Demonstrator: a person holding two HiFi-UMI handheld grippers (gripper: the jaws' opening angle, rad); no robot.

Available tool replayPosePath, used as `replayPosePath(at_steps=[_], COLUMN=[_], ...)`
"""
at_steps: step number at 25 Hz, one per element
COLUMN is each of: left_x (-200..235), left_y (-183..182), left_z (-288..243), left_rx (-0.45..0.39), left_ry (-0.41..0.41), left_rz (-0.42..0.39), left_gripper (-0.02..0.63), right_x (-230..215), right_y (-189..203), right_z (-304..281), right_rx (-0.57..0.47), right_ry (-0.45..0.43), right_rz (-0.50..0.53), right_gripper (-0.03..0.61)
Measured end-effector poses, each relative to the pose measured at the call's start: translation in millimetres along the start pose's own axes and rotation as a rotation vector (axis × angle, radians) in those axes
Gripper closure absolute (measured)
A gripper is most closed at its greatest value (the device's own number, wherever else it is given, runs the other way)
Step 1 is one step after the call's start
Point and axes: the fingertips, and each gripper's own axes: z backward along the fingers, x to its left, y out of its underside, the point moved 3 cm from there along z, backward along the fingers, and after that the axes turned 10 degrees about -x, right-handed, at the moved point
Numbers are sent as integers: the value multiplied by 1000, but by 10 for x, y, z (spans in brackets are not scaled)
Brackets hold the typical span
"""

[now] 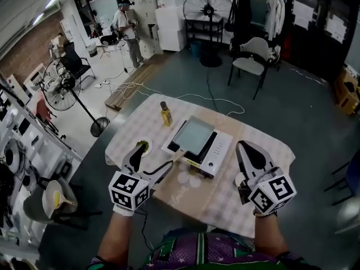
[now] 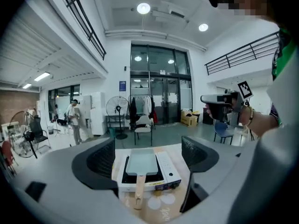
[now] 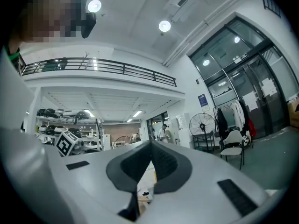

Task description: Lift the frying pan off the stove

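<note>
A square grey frying pan (image 1: 192, 135) (image 2: 141, 162) sits on a white stove (image 1: 218, 149) (image 2: 169, 168) in the middle of the table. Its wooden handle (image 2: 139, 190) points toward me. My left gripper (image 1: 154, 155) (image 2: 148, 155) hangs at the pan's near left corner with its jaws wide open. In the left gripper view the handle lies in line with the gap between them, and neither pad touches it. To the right of the stove, my right gripper (image 1: 247, 149) (image 3: 150, 148) is shut and holds nothing.
A checked cloth covers the table (image 1: 256, 207). An oil bottle (image 1: 166, 113) stands behind the stove, and a small dish (image 1: 142, 147) lies by the left gripper. A brown sheet (image 1: 185, 193) lies in front. A chair (image 1: 250, 61), fans and a person (image 1: 126, 30) stand farther off.
</note>
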Motion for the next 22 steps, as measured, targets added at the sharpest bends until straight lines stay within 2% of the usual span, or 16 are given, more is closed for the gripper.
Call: replayPosePath(at_steps=[4, 11, 22], left_x=[72, 113, 262], left_y=[392, 972, 1885], left_z=[-301, -787, -1283], left_rx=[122, 305, 538], left_ry=[42, 97, 100], left_rz=[40, 4, 21], left_gripper=[169, 169, 169], right_x=[-139, -375, -708], right_y=[128, 309, 550], right_z=[-6, 37, 156], right_rx=[1, 17, 36], right_ry=[17, 55, 108], right_rz=[-8, -16, -48], right_gripper=[572, 572, 572])
